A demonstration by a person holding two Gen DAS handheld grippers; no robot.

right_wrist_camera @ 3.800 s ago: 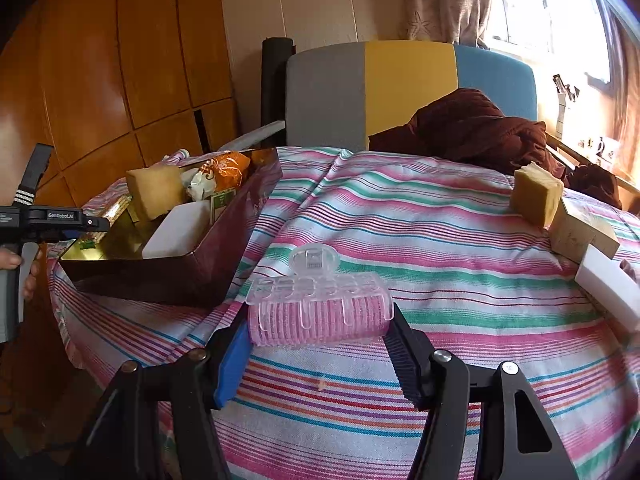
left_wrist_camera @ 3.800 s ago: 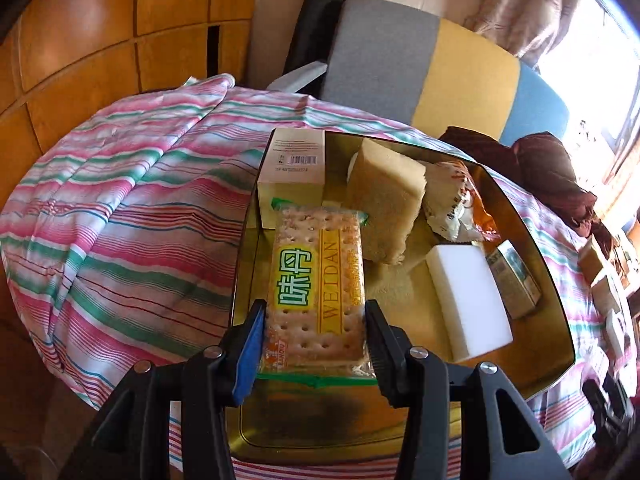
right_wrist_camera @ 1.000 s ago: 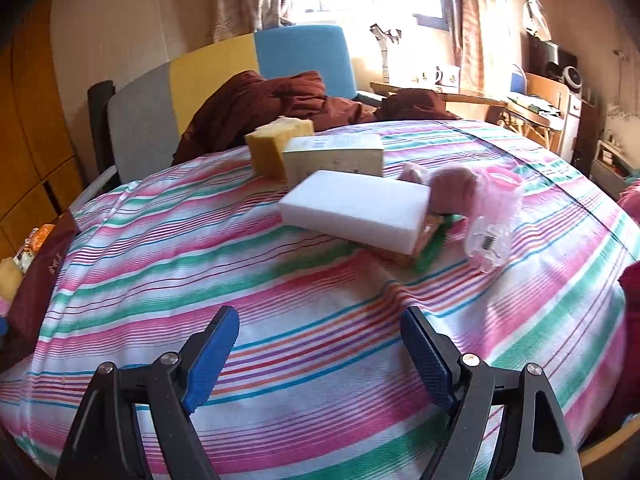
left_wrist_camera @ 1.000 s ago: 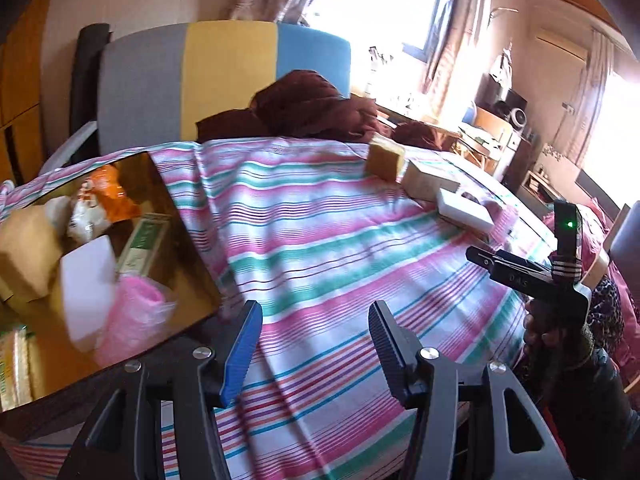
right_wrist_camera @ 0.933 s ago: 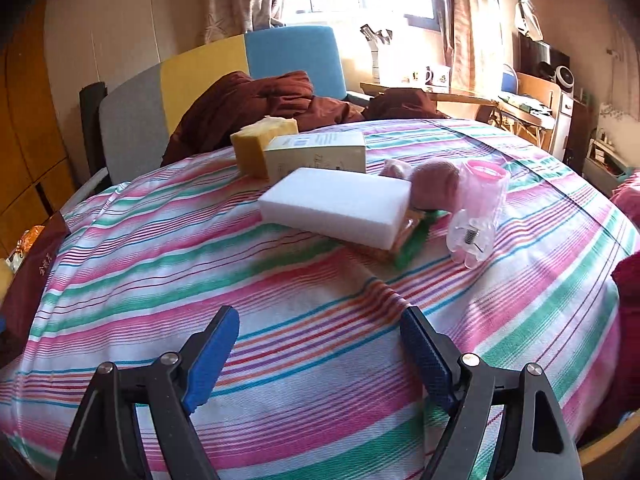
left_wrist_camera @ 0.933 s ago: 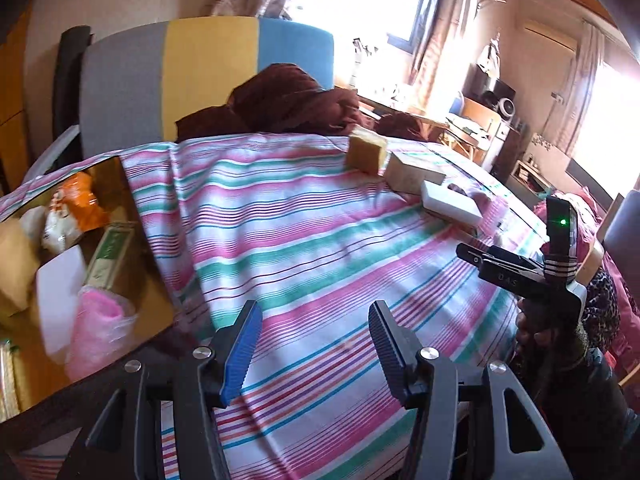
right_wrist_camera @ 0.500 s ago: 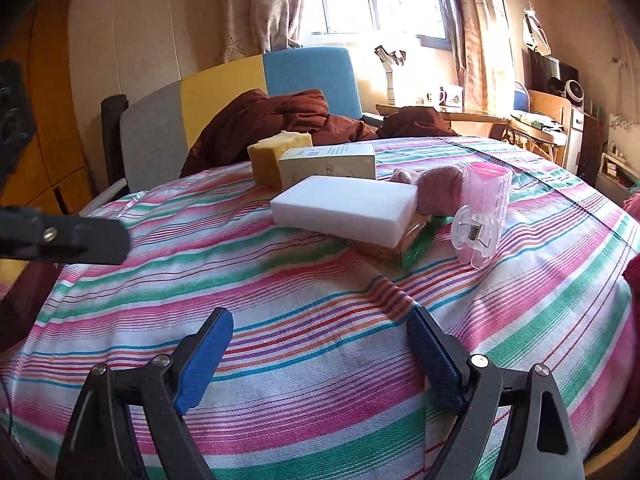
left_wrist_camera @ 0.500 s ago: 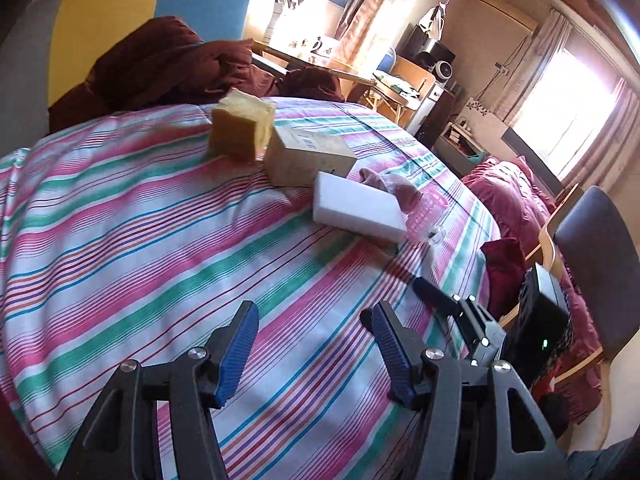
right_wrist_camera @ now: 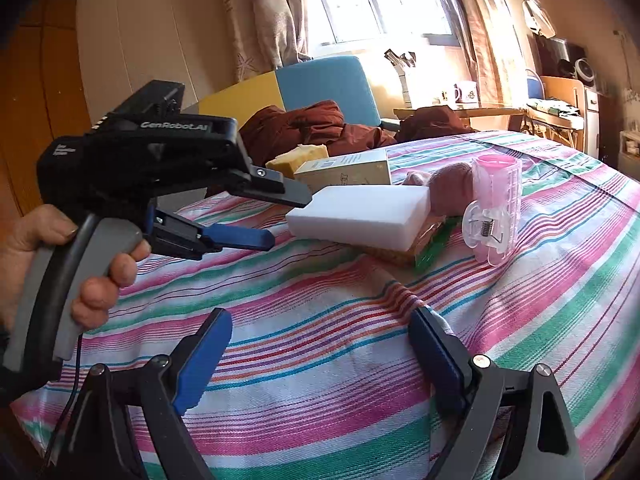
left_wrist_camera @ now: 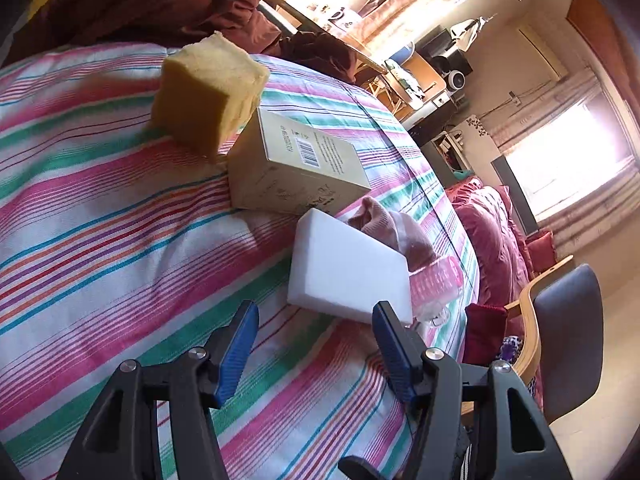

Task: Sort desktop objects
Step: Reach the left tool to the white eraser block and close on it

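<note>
A white foam block [left_wrist_camera: 344, 268] lies on the striped tablecloth [left_wrist_camera: 100, 240], just ahead of my left gripper [left_wrist_camera: 314, 344], which is open and empty. Behind the block are a beige carton [left_wrist_camera: 296, 168], a yellow sponge [left_wrist_camera: 208, 92], a pink cloth [left_wrist_camera: 384, 228] and a pink hair clip [left_wrist_camera: 434, 284]. In the right wrist view the same white block [right_wrist_camera: 360, 214] rests on a cracker packet [right_wrist_camera: 424, 246], with the hair clip [right_wrist_camera: 494, 208] standing beside it. The left gripper [right_wrist_camera: 288, 216] reaches toward the block's left end there. My right gripper [right_wrist_camera: 316, 360] is open over bare cloth.
A hand [right_wrist_camera: 48, 260] holds the left gripper's handle. A dark red garment [right_wrist_camera: 312, 128] lies on the multicoloured chair [right_wrist_camera: 320, 80] behind the table. A dark chair [left_wrist_camera: 564, 336] stands past the table's right edge. The table edge curves close on the right.
My left gripper has swung right, away from the gold tray, and closed in on the white foam block. The right gripper stayed open and drew back slightly from the pile.
</note>
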